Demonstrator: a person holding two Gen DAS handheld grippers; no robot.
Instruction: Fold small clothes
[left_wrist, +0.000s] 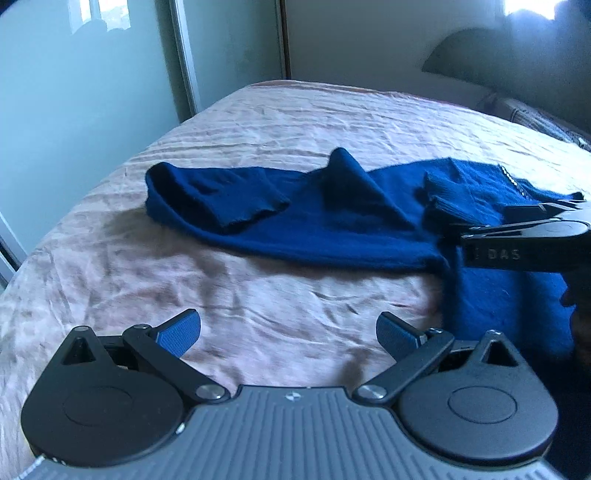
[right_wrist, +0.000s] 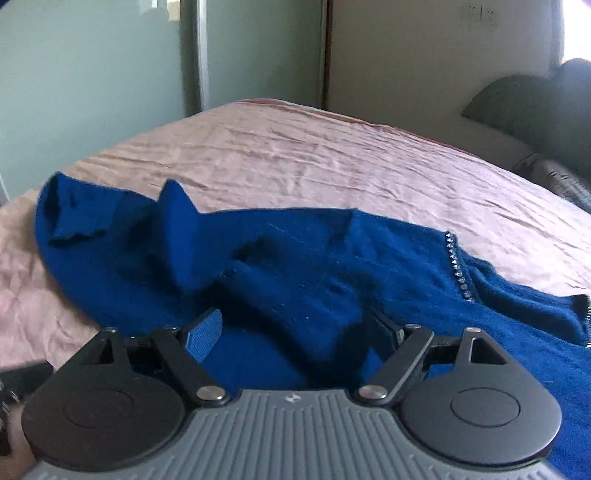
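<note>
A dark blue knitted sweater (left_wrist: 332, 221) lies spread and partly folded on the pink bedspread (left_wrist: 258, 122); a sleeve is folded over at its left and a fold peaks up in the middle. It also shows in the right wrist view (right_wrist: 295, 266), with a row of small studs (right_wrist: 458, 266) along one edge. My left gripper (left_wrist: 288, 332) is open and empty over bare bedspread, in front of the sweater. My right gripper (right_wrist: 291, 328) is open just above the sweater's near part; it shows from the side in the left wrist view (left_wrist: 517, 236).
The bed (right_wrist: 314, 158) fills both views. Mirrored wardrobe doors (left_wrist: 74, 92) stand behind its far left edge. A dark curved headboard (right_wrist: 517, 107) and a patterned pillow (left_wrist: 546, 122) are at the far right.
</note>
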